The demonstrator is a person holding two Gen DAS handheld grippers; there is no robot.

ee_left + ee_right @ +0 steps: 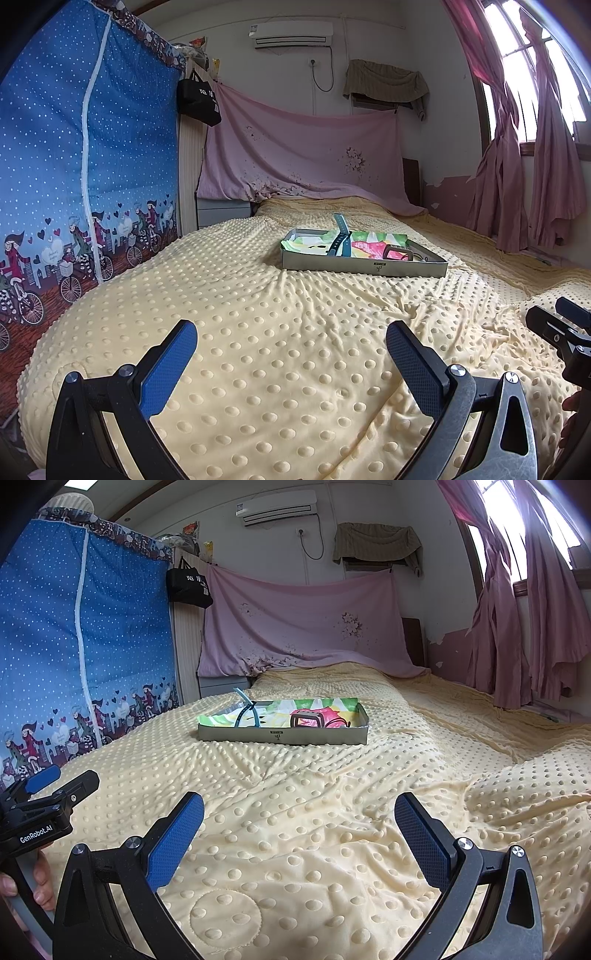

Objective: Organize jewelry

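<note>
Bed [295, 332] covered by dotted yellow blanket. Shallow tray [364, 266] set on bed, long axis running left-right, well ahead of both grippers. Teal watch band [338, 236] draped over tray's left part; brown band [397, 253] laid to its right. Left gripper [291, 365] and right gripper [299, 834] held low over blanket, fingers spread wide, nothing grasped. Neither judged clearly nearer; tray seen right of centre from left gripper.

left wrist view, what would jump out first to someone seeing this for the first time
The open left gripper frames a bumpy yellow blanket filling the foreground. Mid-bed sits a shallow tray holding a teal watch band at its left end. A blue polka-dot wardrobe fills the left.
</note>
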